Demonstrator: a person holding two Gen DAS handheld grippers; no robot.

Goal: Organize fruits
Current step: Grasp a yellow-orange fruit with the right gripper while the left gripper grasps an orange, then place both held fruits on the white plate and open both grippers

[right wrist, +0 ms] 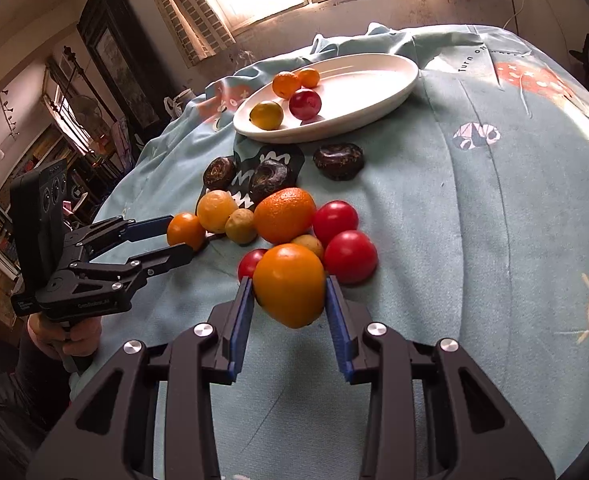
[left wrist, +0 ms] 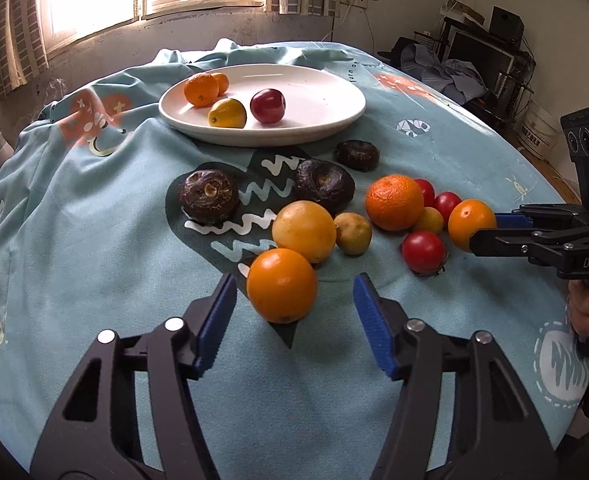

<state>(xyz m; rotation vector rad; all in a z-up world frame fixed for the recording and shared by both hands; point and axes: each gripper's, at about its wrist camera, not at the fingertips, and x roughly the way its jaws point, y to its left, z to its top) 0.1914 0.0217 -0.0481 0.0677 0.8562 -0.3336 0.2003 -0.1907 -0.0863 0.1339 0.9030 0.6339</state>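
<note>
A white plate (left wrist: 326, 120) at the far side holds two small oranges, a yellow fruit and a red fruit (left wrist: 267, 105); it also shows in the right wrist view (right wrist: 374, 92). Loose fruits lie in a cluster on the cloth. My left gripper (left wrist: 294, 312) is open around a small orange (left wrist: 281, 285) that rests on the cloth. My right gripper (right wrist: 288, 308) is shut on another small orange (right wrist: 290, 284), which also shows in the left wrist view (left wrist: 470, 222), at the cluster's right end.
A big orange (left wrist: 394, 202), a yellow fruit (left wrist: 304, 231), several red tomatoes (left wrist: 423, 251) and three dark brown fruits (left wrist: 209, 196) lie between the grippers and the plate. A light blue printed cloth (left wrist: 94, 240) covers the table.
</note>
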